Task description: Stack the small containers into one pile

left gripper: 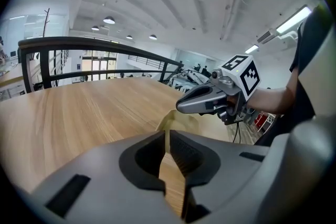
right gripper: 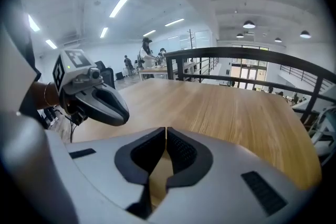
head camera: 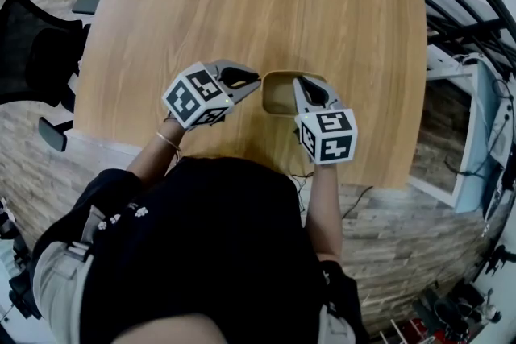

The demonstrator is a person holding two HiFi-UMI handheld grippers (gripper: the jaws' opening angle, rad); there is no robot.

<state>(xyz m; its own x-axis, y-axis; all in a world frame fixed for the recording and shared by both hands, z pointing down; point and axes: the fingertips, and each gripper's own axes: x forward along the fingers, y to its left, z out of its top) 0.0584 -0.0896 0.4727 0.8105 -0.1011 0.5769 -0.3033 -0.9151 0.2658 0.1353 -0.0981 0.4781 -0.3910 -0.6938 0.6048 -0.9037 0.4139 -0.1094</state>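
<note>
A person's left gripper [head camera: 257,83] is clamping the thin wall of a tan container [head camera: 280,95] on the side nearest it, jaws all but together on the rim. The right gripper [head camera: 301,83] is lying over the opposite side with its jaws closed together. The container is facing mouth-up between the two tips, its longer side running from one gripper toward the other, over the wooden table [head camera: 242,4]. The left gripper view is showing the tan wall rising from between its pads, with the right gripper just beyond. The right gripper view is showing no container past its tips, only a dull tan patch beneath its pads.
</note>
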